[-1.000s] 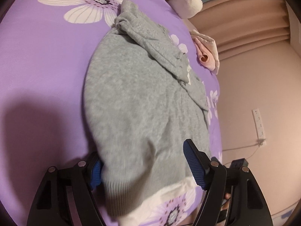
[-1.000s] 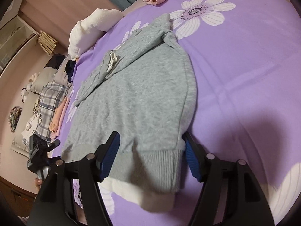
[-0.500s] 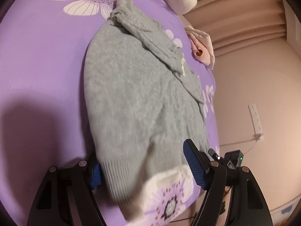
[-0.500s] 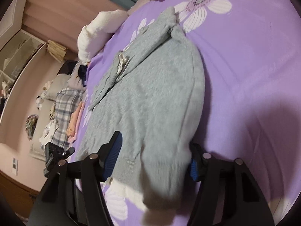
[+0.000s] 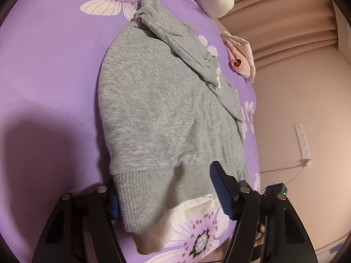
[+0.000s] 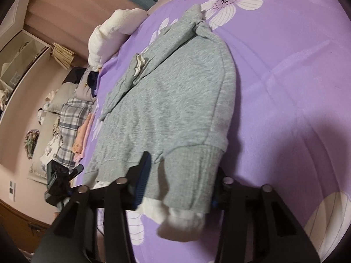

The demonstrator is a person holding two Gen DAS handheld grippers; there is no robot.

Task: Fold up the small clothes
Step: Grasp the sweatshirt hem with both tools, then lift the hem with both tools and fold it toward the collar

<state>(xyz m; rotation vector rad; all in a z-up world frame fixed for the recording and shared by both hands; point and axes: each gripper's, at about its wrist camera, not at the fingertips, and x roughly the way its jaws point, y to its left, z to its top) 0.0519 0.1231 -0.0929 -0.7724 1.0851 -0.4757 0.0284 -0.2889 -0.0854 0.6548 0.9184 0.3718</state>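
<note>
Sweatshirt (image 5: 166, 109), grey, spread on the purple bed ahead; its ribbed hem is now drawn between the still-parted left claw (image 5: 163, 194) and right claw (image 6: 182, 179), unclamped, ready for folding.

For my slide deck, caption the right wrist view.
Right gripper straddling the gray sweatshirt's ribbed hem on a purple floral bedsheet.

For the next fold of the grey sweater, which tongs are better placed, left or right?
Neither clearly. The left tongs and the right tongs both straddle the ribbed hem of the grey sweater, each at one corner, open. Probably both lift together.
</note>
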